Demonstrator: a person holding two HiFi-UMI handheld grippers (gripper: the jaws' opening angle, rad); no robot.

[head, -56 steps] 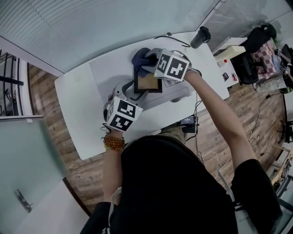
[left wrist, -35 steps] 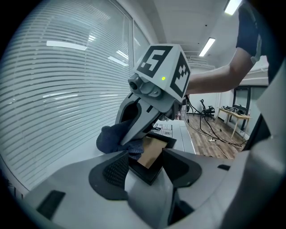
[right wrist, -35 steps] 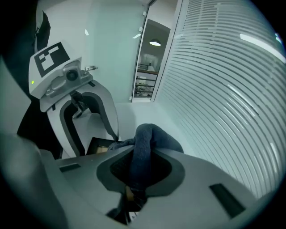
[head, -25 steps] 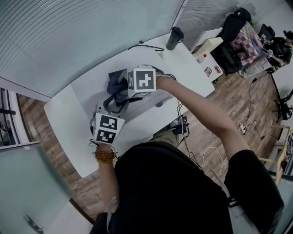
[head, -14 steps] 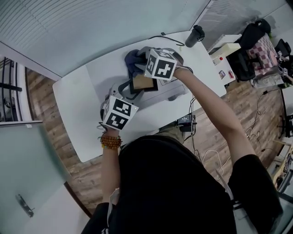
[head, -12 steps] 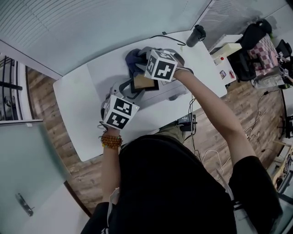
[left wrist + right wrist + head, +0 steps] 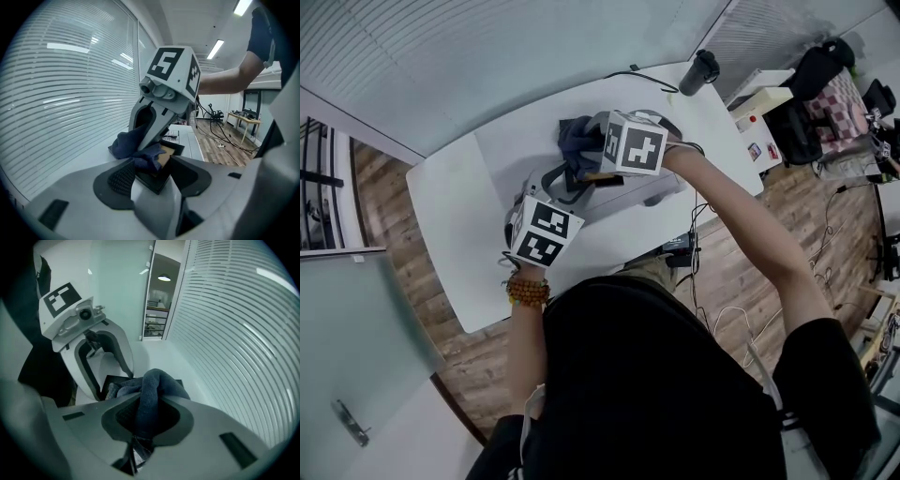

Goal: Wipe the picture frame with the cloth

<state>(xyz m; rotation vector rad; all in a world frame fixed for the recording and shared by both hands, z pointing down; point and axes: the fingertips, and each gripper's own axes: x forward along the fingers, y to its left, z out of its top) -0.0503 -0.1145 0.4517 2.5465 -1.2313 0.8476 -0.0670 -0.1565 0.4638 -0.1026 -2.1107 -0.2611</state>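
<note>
On the white table (image 7: 459, 216) the black picture frame (image 7: 151, 177) lies with its near corner clamped between my left gripper's (image 7: 153, 174) jaws. Part of its brown picture (image 7: 168, 151) shows beyond them. My right gripper (image 7: 147, 416) is shut on the dark blue cloth (image 7: 151, 394) and presses it down onto the frame. From the head camera, the cloth (image 7: 577, 141) and the right gripper (image 7: 592, 157) cover nearly all of the frame, while the left gripper (image 7: 561, 186) reaches in from the near left.
A black cup (image 7: 703, 71) stands at the table's far right corner, with a thin cable (image 7: 639, 81) beside it. A white box (image 7: 761, 103) and a loaded chair (image 7: 827, 86) are past the table's right end. Window blinds (image 7: 65, 93) run along the far side.
The right gripper has slid the cloth toward me over the frame, so the brown picture no longer shows in the head view. The left gripper has kept still on the frame.
</note>
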